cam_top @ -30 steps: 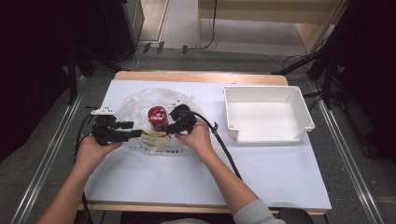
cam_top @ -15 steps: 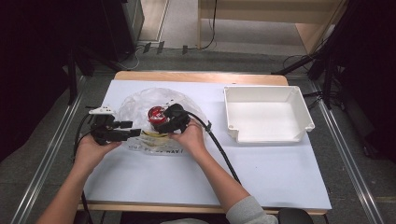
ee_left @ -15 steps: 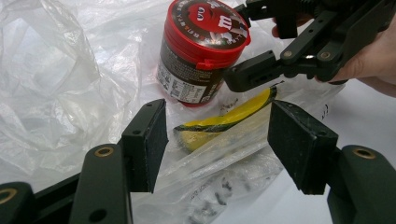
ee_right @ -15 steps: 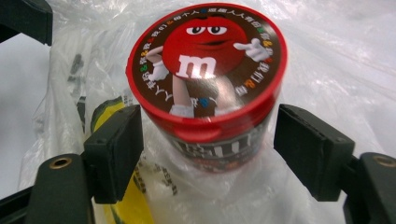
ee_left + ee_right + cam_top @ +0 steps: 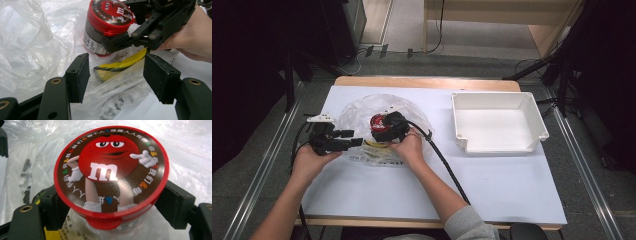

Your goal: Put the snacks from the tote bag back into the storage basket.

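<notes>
From above, the candy tub (image 5: 379, 123) stands on the clear plastic bag (image 5: 362, 107) at the table's (image 5: 512, 185) left, with the white tray (image 5: 499, 125) well apart to the right. In the left gripper view, the left gripper (image 5: 117, 75) sits open over the bag's near edge, probably ready to pin it. In the right gripper view, the right gripper (image 5: 110, 207) has just been opening; its jaws flank the tub below the red lid (image 5: 111, 170), and it is hard to say whether they press.

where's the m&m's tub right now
The M&M's tub stands on the clear plastic bag at the table's left in the high view, between the right gripper's fingers, beside a yellow-green wedge.
</notes>
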The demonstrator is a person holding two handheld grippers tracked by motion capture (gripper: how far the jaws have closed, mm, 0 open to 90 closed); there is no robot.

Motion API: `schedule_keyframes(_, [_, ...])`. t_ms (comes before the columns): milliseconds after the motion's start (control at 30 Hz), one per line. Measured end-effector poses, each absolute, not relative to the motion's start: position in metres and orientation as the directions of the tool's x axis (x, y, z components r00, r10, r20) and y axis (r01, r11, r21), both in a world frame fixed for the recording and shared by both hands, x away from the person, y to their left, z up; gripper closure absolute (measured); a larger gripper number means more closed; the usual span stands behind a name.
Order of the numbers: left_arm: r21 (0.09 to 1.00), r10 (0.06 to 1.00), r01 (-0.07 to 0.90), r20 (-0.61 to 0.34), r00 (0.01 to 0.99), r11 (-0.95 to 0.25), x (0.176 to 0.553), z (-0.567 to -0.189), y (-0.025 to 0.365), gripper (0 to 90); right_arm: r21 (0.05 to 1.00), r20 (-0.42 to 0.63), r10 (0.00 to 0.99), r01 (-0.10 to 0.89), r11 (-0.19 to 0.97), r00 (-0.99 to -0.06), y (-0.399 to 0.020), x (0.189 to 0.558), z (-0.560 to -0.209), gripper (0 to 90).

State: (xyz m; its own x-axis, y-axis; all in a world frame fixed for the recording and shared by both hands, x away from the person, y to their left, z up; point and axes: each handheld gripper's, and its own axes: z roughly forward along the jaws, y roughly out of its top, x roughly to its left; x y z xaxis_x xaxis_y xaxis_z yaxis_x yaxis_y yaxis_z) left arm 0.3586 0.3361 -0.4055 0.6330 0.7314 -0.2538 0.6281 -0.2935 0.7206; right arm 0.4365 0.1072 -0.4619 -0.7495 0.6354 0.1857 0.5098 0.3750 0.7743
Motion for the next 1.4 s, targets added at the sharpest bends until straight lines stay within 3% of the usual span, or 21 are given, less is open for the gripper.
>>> schedule_keyframes(233, [0.717,0.734,0.632,-0.256,0.63,-0.292,0.359,-0.406,0.336,38.8,0.779,0.204,0.633,0.515,0.357,-0.747,0.108,0.44,-0.465,21.1])
schedule_keyframes(467, [0.715,0.732,0.635,-0.261,0.63,-0.292,0.359,-0.408,0.337,38.9,0.801,0.112,0.625,0.443,0.403,-0.772,0.107,0.436,-0.46,26.0])
schedule_keyframes(967, [0.706,0.734,0.645,-0.268,0.624,-0.291,0.36,-0.41,0.336,38.8,0.772,0.132,0.607,0.466,0.433,-0.783,0.1,0.437,-0.45,26.4])
schedule_keyframes(1400, [0.701,0.738,0.652,-0.27,0.619,-0.29,0.36,-0.411,0.336,38.7,0.781,0.145,0.551,0.437,0.446,-0.821,0.083,0.423,-0.418,26.4])
